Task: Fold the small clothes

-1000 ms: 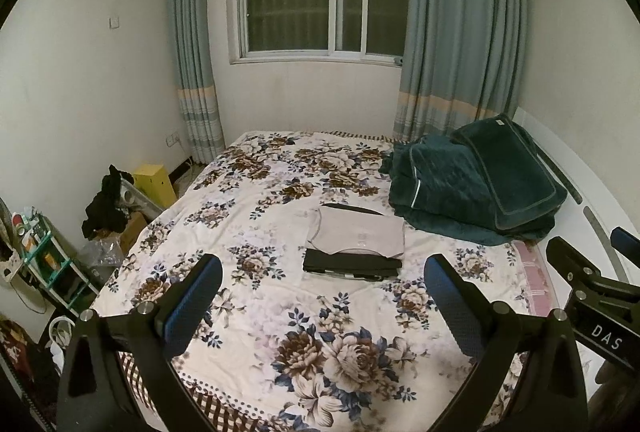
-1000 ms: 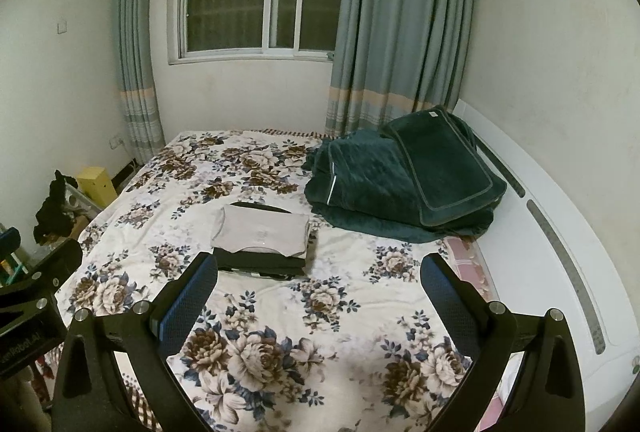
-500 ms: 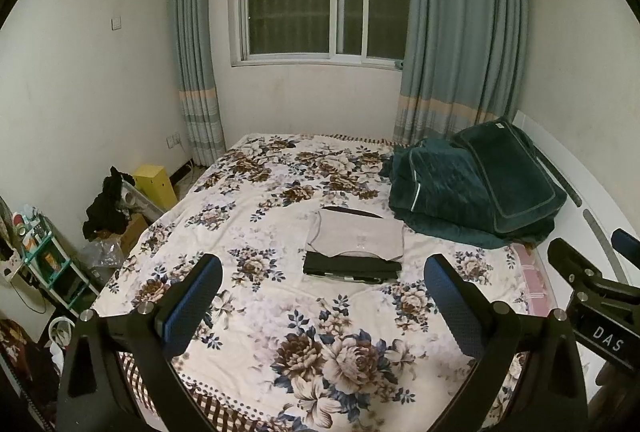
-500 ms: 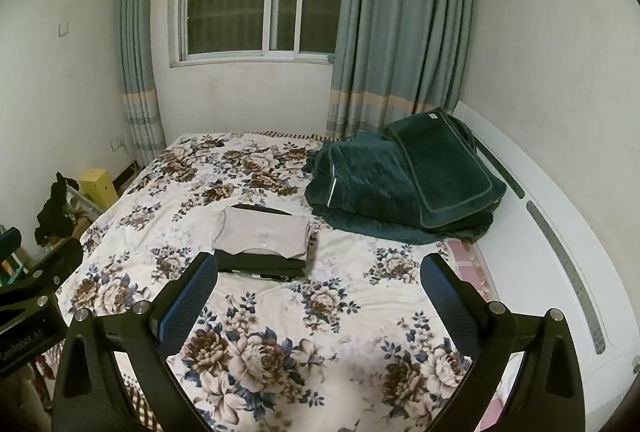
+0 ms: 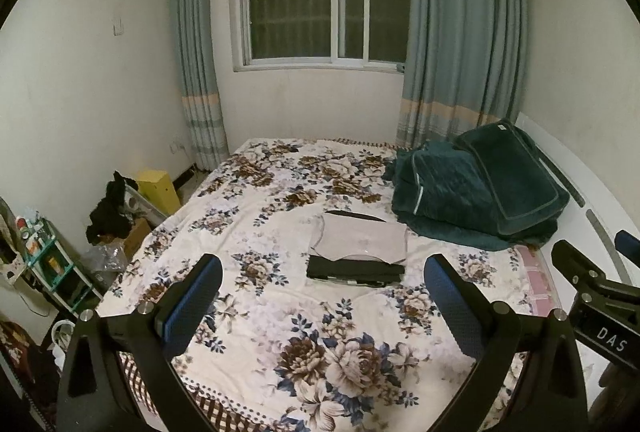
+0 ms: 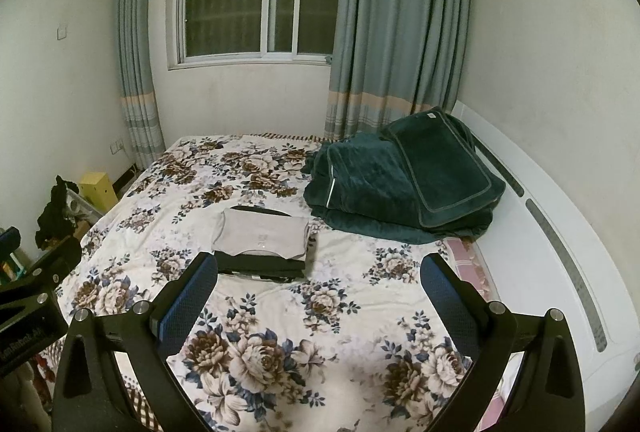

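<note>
A folded beige garment point(image 5: 360, 238) lies on top of a folded black garment point(image 5: 354, 270) in the middle of the floral bed sheet point(image 5: 280, 312). The stack also shows in the right wrist view, beige point(image 6: 262, 234) over black point(image 6: 260, 266). My left gripper point(image 5: 322, 284) is open and empty, held above the near part of the bed, well short of the stack. My right gripper point(image 6: 318, 282) is open and empty too, held beside it. The right gripper's body shows at the right edge of the left wrist view point(image 5: 592, 284).
A dark green quilt and pillow pile point(image 5: 476, 200) sits at the bed's right, by the white headboard point(image 6: 560, 260). Left of the bed are a yellow box point(image 5: 158, 188), dark clothes point(image 5: 108, 212) and a small shelf point(image 5: 44, 264). A curtained window point(image 5: 324, 4) is behind.
Both grippers have drifted slightly back and upward; the view of the bed has shifted a little. The folded stack has not moved. Both grippers stay open.
</note>
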The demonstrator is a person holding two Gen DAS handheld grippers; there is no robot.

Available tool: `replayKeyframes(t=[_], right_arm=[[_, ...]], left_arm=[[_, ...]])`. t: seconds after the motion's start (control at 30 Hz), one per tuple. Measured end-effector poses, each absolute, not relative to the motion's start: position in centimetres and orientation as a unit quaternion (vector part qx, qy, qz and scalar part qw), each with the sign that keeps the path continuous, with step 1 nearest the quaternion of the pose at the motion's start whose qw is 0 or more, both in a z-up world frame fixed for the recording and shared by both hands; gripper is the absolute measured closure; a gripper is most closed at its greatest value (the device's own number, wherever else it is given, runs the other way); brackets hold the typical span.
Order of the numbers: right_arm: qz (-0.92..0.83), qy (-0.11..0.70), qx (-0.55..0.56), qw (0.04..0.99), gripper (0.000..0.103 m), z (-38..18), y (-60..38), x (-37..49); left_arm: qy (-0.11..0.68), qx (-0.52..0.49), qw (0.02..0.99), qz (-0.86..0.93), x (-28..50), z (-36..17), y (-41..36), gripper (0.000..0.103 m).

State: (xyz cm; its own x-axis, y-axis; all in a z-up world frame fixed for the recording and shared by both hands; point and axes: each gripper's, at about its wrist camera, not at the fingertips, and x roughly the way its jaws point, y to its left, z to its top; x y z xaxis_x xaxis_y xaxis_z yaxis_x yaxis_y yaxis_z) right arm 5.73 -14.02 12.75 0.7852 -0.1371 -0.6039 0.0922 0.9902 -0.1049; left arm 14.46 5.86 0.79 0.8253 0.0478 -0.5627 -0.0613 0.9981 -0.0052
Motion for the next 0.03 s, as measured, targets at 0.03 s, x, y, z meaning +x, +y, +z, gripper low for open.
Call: replayKeyframes(t=[0.03], right_arm=[[-0.061,0.322,-0.035,0.944,0.000,12.77,-14.00,5.74]], left_arm=[[0.295,-0.013,0.955,0.025,14.56,0.94,5.85,0.000]])
